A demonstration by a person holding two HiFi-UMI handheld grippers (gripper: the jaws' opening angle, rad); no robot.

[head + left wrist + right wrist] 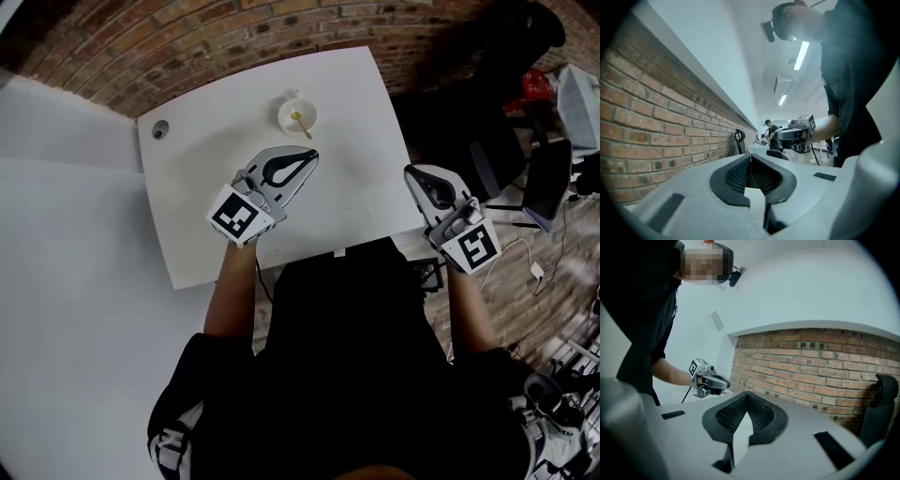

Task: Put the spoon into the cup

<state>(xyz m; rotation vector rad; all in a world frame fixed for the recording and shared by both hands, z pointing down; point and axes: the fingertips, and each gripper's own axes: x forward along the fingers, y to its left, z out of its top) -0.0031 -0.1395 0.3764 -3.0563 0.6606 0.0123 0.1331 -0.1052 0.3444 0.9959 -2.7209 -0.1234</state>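
A small white cup (296, 114) stands near the far edge of the white table (206, 216) in the head view. A gold spoon (300, 122) lies inside it, handle towards me. My left gripper (307, 154) hovers over the table just short of the cup, jaws shut and empty. Beyond the table's right edge, my right gripper (413, 172) is shut too, holding nothing. Neither gripper view shows the cup. The left gripper (750, 157) faces a brick wall and sees the right gripper (796, 133). The right gripper (746, 395) sees the left gripper (710, 380).
A round grey grommet (159, 129) sits in the table's far left corner. A brick wall (216, 37) runs behind the table and a white partition (66, 244) stands at the left. Dark office chairs (544, 178) and cables crowd the wooden floor at the right.
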